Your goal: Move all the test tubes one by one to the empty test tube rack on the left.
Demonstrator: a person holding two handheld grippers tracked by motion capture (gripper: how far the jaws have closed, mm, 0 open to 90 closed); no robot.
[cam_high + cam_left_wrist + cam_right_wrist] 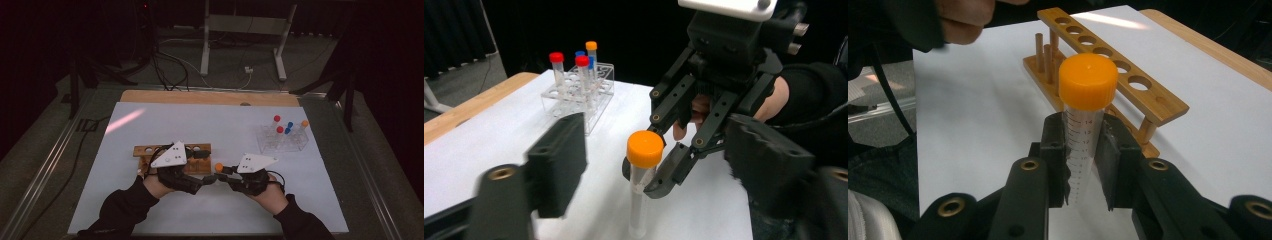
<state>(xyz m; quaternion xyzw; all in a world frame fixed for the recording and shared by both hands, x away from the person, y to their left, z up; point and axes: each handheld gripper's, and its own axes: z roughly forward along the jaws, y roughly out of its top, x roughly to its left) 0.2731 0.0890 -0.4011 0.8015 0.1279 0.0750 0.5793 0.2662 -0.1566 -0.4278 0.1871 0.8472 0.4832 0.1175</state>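
A clear tube with an orange cap (1087,81) stands upright in my right gripper (1084,131), which is shut on its graduated body just below the cap. In the high view this tube (218,166) sits between the two hands, near the front of the white mat. My left gripper (656,147) faces the right gripper (664,175). Its jaws stand apart on either side of the tube (644,150), and neither pad touches it. From above, the left gripper (206,179) reaches in from the left and the right gripper (225,172) from the right.
A wooden rack with a row of round holes (1128,85) stands just behind the hands, partly covered by the left gripper (150,150). A clear plastic rack (282,140) at the back right holds several tubes with red, blue and orange caps (579,90). The white mat (200,120) covers the table.
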